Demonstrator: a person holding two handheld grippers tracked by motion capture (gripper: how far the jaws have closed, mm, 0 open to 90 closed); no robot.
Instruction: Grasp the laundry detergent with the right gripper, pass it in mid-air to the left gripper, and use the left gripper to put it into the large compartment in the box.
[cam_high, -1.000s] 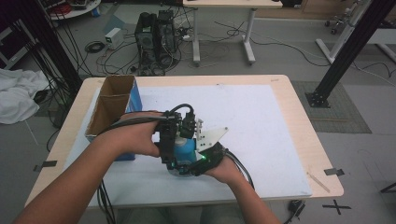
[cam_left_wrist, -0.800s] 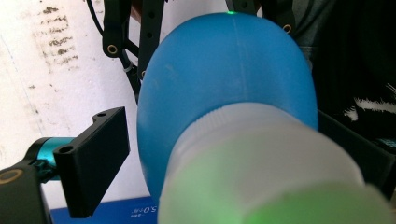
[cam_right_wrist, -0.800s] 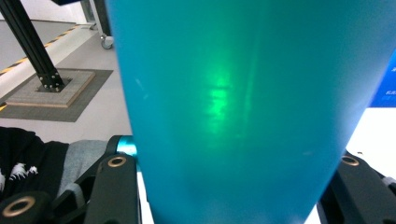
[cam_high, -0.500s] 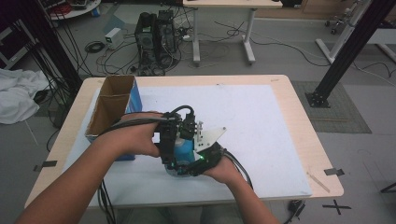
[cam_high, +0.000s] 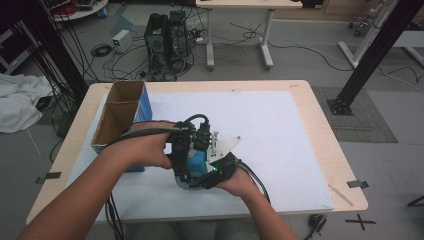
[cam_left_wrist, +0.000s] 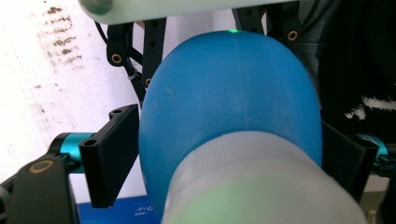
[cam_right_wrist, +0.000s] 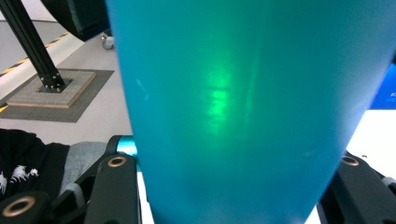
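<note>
Both grippers met near the front of the table (cam_high: 320, 125), over the white sheet (cam_high: 280, 135), and between them they held a blue bottle (cam_high: 200, 162). The left gripper (cam_left_wrist: 224, 154) had its black jaws pressed against the two sides of the bottle's rounded blue body, just above the pale ribbed cap (cam_left_wrist: 261, 186). The right gripper (cam_right_wrist: 233, 186) likewise had a jaw tight on each side of the bottle. An open cardboard box (cam_high: 120, 112) with blue sides stood just to the left of the left hand (cam_high: 147, 147)
</note>
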